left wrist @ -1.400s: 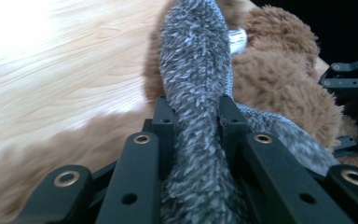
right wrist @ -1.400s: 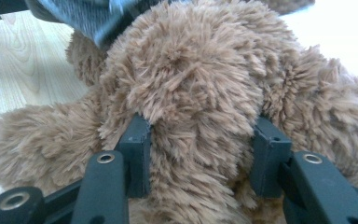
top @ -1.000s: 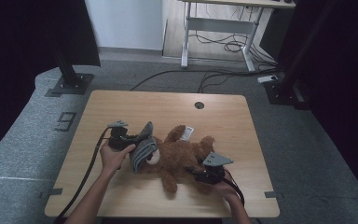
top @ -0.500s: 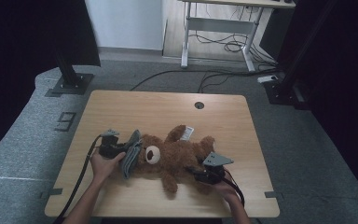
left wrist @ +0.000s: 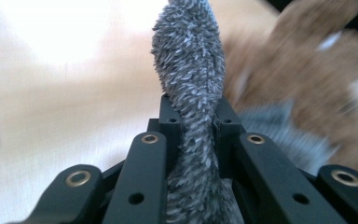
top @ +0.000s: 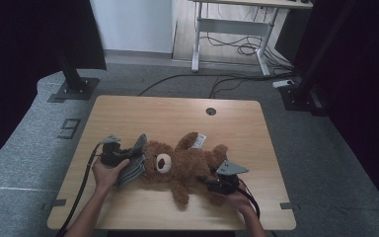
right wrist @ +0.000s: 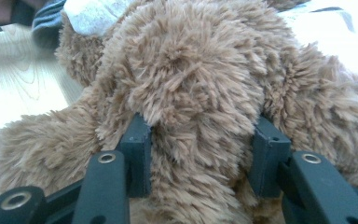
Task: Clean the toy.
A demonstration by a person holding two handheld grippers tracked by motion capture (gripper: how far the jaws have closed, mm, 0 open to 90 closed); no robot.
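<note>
High view: floor mat [top: 70, 129] left of desk [top: 177, 111] marked "9". Left gripper [top: 121, 159] clamped on grey fuzzy cloth [top: 134, 163] at teddy bear [top: 182, 163] head. Bear lies mid-desk, long axis left-right, head left, white tag [top: 199, 141] unreadable. Right gripper [top: 212, 183] grips bear limb; right gripper view: jaws pinching brown fur.

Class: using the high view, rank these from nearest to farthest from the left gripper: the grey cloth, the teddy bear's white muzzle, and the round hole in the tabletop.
From the left gripper:
1. Grey cloth: clamped in its jaws.
2. White muzzle: just right, on the teddy bear.
3. Round hole: far edge, right.
</note>
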